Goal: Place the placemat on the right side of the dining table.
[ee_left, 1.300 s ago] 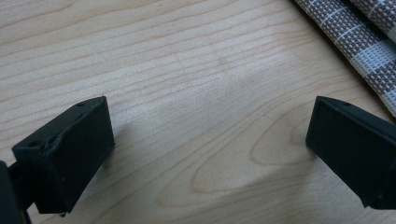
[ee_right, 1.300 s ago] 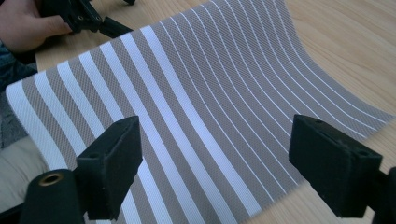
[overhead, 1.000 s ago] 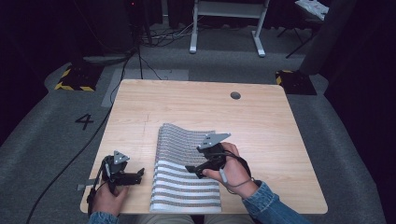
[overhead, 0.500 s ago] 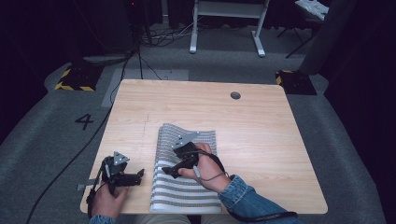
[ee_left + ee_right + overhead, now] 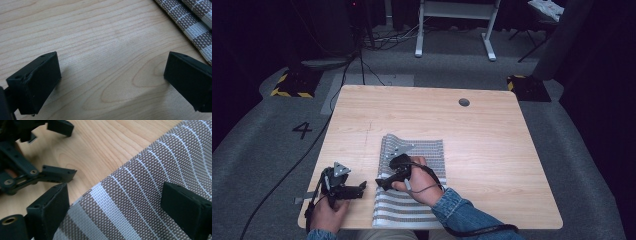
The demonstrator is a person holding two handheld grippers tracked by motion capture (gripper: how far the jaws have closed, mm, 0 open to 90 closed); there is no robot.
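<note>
Flatly spread under the right tongs (image 5: 381,184): a woven placemat (image 5: 422,150), coarse mesh weave, brown-grey with thin white stripes, broader pale bands at the near end, far-left edge slightly rippled. Just beside the left tongs (image 5: 359,189), to their right, the placemat's left edge, apart from both jaws. Beneath everything, a pale wood-grain table (image 5: 492,140) with rounded corners and a round cable hole (image 5: 464,102) well beyond both tongs. Around the table, grey carpet, a white numeral 4 (image 5: 303,129), yellow-black hazard blocks (image 5: 288,86), dark room behind. Right tongs wide open, hovering low over the placemat's left border, holding nothing. Left tongs wide open too, over bare wood, empty.
</note>
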